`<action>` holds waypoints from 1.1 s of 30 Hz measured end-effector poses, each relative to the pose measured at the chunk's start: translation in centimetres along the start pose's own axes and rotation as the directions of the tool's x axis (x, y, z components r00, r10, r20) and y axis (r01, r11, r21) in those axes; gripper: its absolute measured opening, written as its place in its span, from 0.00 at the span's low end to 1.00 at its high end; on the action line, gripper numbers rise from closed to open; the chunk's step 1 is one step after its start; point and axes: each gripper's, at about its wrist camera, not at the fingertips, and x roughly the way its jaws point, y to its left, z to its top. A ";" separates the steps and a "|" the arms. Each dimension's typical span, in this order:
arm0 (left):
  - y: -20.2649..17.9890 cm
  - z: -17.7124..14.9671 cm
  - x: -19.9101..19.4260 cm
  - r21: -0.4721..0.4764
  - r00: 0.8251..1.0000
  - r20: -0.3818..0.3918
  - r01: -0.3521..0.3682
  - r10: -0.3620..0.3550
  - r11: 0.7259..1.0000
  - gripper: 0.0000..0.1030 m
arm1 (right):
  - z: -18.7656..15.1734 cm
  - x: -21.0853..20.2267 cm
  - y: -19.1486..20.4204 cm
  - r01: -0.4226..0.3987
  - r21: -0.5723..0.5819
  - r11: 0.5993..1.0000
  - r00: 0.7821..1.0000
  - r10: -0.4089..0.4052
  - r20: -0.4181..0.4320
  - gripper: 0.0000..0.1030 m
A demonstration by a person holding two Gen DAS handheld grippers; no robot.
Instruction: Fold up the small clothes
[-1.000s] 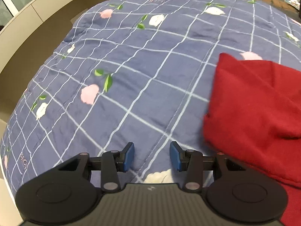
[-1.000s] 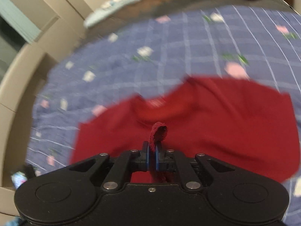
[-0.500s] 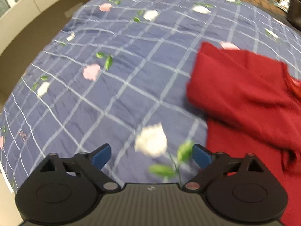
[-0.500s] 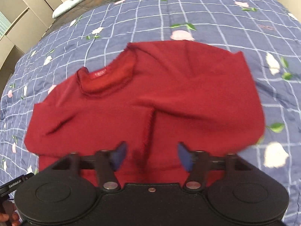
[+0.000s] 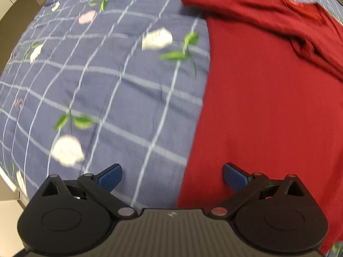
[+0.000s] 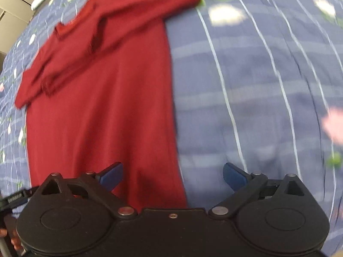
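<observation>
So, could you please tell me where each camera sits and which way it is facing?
Left wrist: on the left tool, facing down its open fingers at the checked bedspread and the red sweater's left edge.
Right wrist: on the right tool, also open, straddling the sweater's right edge; fingertips show at lower left.
Shared: the same sweater and bedspread, seen from opposite sides.

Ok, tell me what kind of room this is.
Probably a bedroom. A red sweater lies spread on a blue checked quilt printed with flowers, which looks like a made bed, and pale cabinets stand beyond it. Both grippers are open above the bed.
</observation>
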 end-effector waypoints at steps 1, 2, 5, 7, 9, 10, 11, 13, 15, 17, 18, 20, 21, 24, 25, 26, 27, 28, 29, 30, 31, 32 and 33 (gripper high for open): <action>0.1 -0.5 0.0 -0.002 1.000 -0.013 0.003 -0.003 1.000 0.99 | -1.0 0.0 -0.4 -0.002 0.006 1.000 1.000 0.002 -0.018 0.97; 0.2 -1.1 -0.2 -0.006 1.000 -0.029 0.006 -0.006 1.000 0.99 | -2.0 -0.1 -0.8 -0.009 0.013 1.000 0.999 0.009 -0.031 0.97; 0.3 -2.6 -0.5 -0.013 0.997 -0.071 0.014 -0.015 1.000 0.99 | -4.0 -0.5 -1.1 -0.045 0.038 0.998 0.999 0.046 -0.029 0.97; 0.2 -3.5 -0.7 -0.003 0.995 -0.094 0.021 -0.021 1.000 0.99 | -4.7 -0.6 -0.7 -0.063 0.049 0.997 0.998 0.064 -0.021 0.94; -0.1 -4.3 -0.8 0.016 0.993 -0.118 0.032 -0.030 0.999 0.93 | -5.3 -0.6 0.1 -0.062 0.040 0.997 0.998 0.062 -0.010 0.82; -0.2 -4.7 -0.8 0.026 0.992 -0.125 0.035 -0.032 0.999 0.90 | -5.6 -0.6 0.8 -0.049 0.023 0.999 0.999 0.050 -0.006 0.79; -0.3 -4.9 -0.8 0.032 0.990 -0.134 0.046 -0.041 0.998 0.84 | -5.7 -0.6 1.3 -0.036 0.006 0.999 0.999 0.036 -0.006 0.70; -0.3 -5.1 -0.9 0.017 0.987 -0.142 0.075 -0.072 0.997 0.75 | -6.5 -0.4 2.2 0.000 -0.027 1.000 1.000 -0.001 -0.009 0.59; -0.2 -5.2 -1.1 -0.002 0.982 -0.148 0.118 -0.117 0.993 0.58 | -7.2 -0.5 2.6 0.027 -0.044 0.999 1.000 -0.027 -0.003 0.42; -0.1 -5.4 -1.5 -0.006 0.977 -0.152 0.150 -0.150 0.989 0.42 | -8.0 -0.8 2.5 0.045 -0.041 0.998 0.999 -0.044 0.010 0.23; 0.0 -5.6 -1.7 -0.002 0.975 -0.151 0.164 -0.162 0.987 0.26 | -8.4 -1.0 2.2 0.038 -0.027 0.999 0.999 -0.037 0.016 0.13; -0.1 -5.8 -2.3 0.012 0.974 -0.143 0.177 -0.174 0.984 0.09 | -8.9 -1.9 1.8 0.034 -0.007 0.999 0.999 -0.034 0.042 0.08; -0.2 -6.1 -2.8 0.030 0.977 -0.130 0.173 -0.168 0.984 0.05 | -9.4 -2.8 1.0 0.045 -0.012 0.999 0.997 -0.044 0.057 0.07; 0.1 -6.9 -5.0 0.061 0.987 -0.074 0.146 -0.142 0.987 0.04 | -10.2 -5.1 0.3 0.056 -0.025 0.998 0.993 -0.053 0.101 0.06; 0.3 -6.9 -5.5 0.060 0.988 -0.059 0.145 -0.141 0.988 0.04 | -10.6 -6.0 0.1 0.061 -0.038 0.997 0.991 -0.056 0.119 0.06; 0.6 -7.2 -6.2 0.061 0.989 -0.044 0.142 -0.139 0.988 0.04 | -10.7 -6.6 0.1 0.069 -0.052 0.996 0.989 -0.062 0.133 0.06; 0.9 -7.6 -7.0 0.065 0.990 -0.027 0.141 -0.140 0.988 0.04 | -10.9 -7.1 0.3 0.074 -0.065 0.995 0.987 -0.064 0.146 0.06; 1.1 -7.8 -7.5 0.069 0.990 -0.015 0.144 -0.144 0.987 0.04 | -11.4 -7.9 0.2 0.068 -0.071 0.995 0.986 -0.056 0.158 0.06; 1.1 -7.9 -8.1 0.075 0.989 -0.003 0.147 -0.147 0.986 0.04 | -12.0 -8.6 -0.1 0.063 -0.072 0.995 0.984 -0.050 0.170 0.06; 1.2 -8.1 -8.7 0.084 0.989 0.010 0.148 -0.149 0.985 0.03 | -12.1 -9.0 -0.1 0.059 -0.076 0.995 0.982 -0.045 0.181 0.06; 1.4 -8.5 -9.3 0.093 0.988 0.026 0.148 -0.151 0.985 0.04 | -12.2 -9.2 0.0 0.056 -0.080 0.995 0.981 -0.041 0.189 0.06; 1.6 -8.9 -9.8 0.104 0.988 0.042 0.145 -0.150 0.984 0.04 | -12.9 -9.6 0.1 0.051 -0.084 0.995 0.980 -0.034 0.194 0.06; 1.5 -9.0 -10.4 0.112 0.988 0.052 0.140 -0.146 0.984 0.03 | -13.1 -9.4 0.7 0.047 -0.087 0.995 0.980 -0.029 0.196 0.06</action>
